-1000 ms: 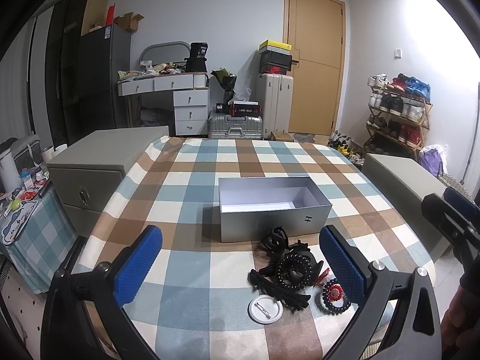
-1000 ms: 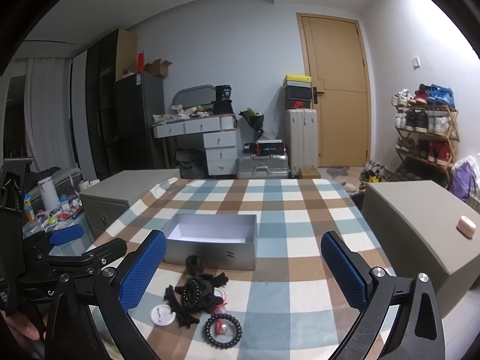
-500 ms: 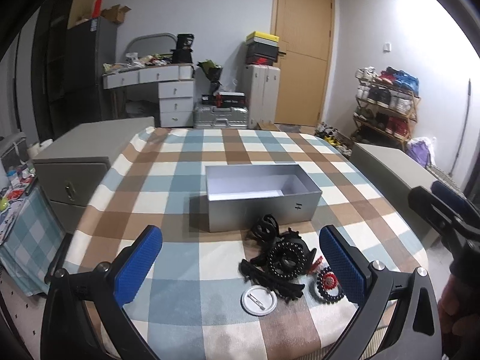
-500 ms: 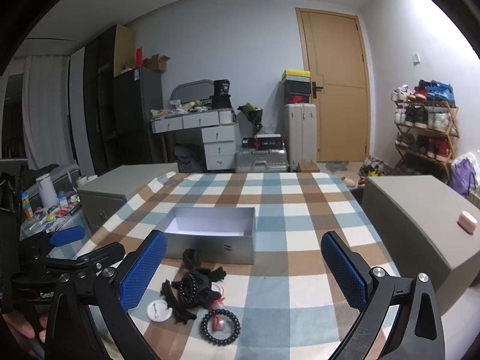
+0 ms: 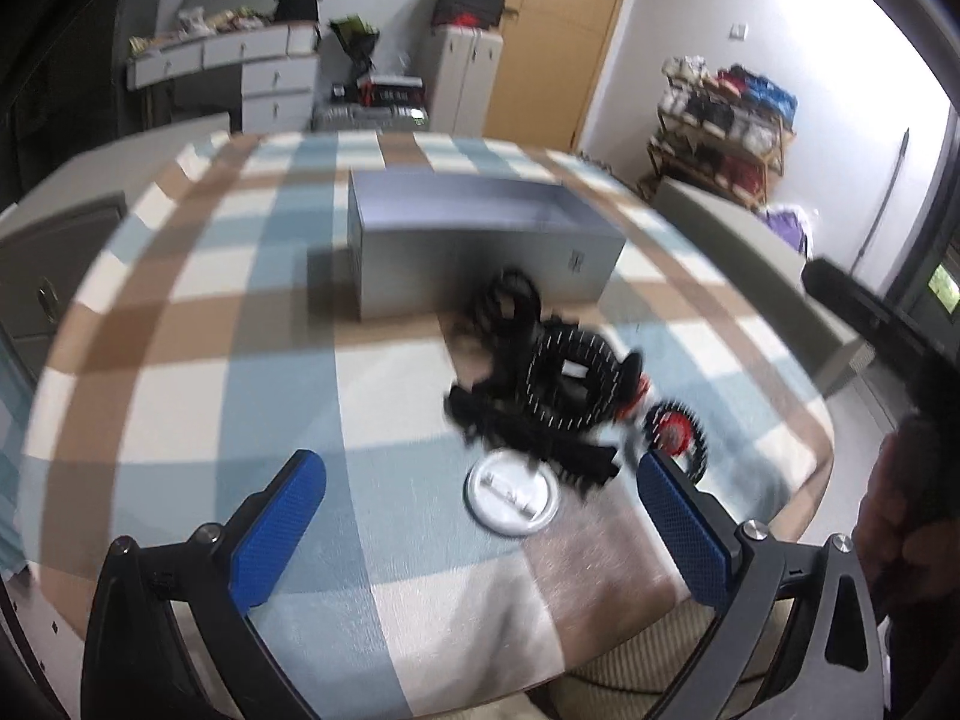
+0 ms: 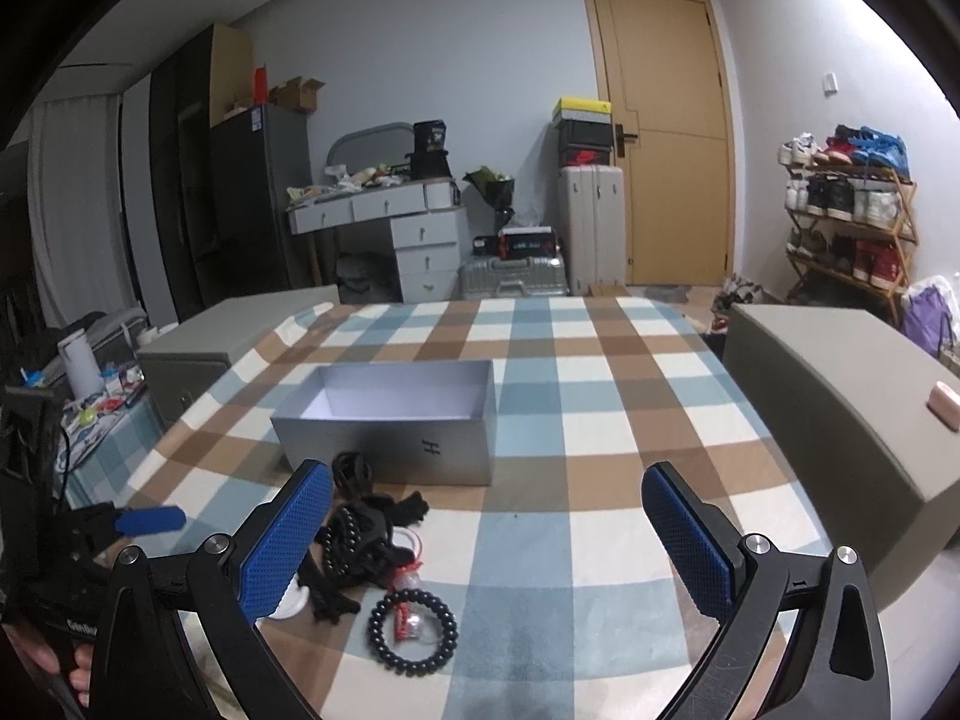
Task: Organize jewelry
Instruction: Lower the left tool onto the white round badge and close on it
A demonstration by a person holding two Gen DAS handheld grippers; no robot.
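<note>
Stage: start of the job, by my read; nothing is sorted yet.
Box: grey open box [image 6: 396,420] sits mid-table on the checked tablecloth [image 6: 600,396]; its white inside looks empty from the right wrist view, and the left wrist view is too blurred to add anything.
Jewelry: all of it lies loose on the cloth in front of the box, none inside.
Pile: black tangle [image 6: 366,534] of beads and cords just in front of the box wall, pieces overlapping; I can't tell how many items.
Bracelet: black bead bracelet [image 6: 413,633] with a red tag in its ring, just beside the pile on the near side, apart from the box.
Disc: white round disc [image 5: 512,495] touching the near edge of the pile, partly hidden behind a finger in the right view.
Left gripper [image 5: 480,531]: jaws wide apart, nothing between them, low over the cloth near the disc and pile.
Right gripper [image 6: 486,540]: jaws wide apart, empty, held above the near table edge, pile to its left.
Left to do: every piece needs picking up and placing in the box.
Risk: the tangled pile may lift as one clump, I'd guess.
</note>
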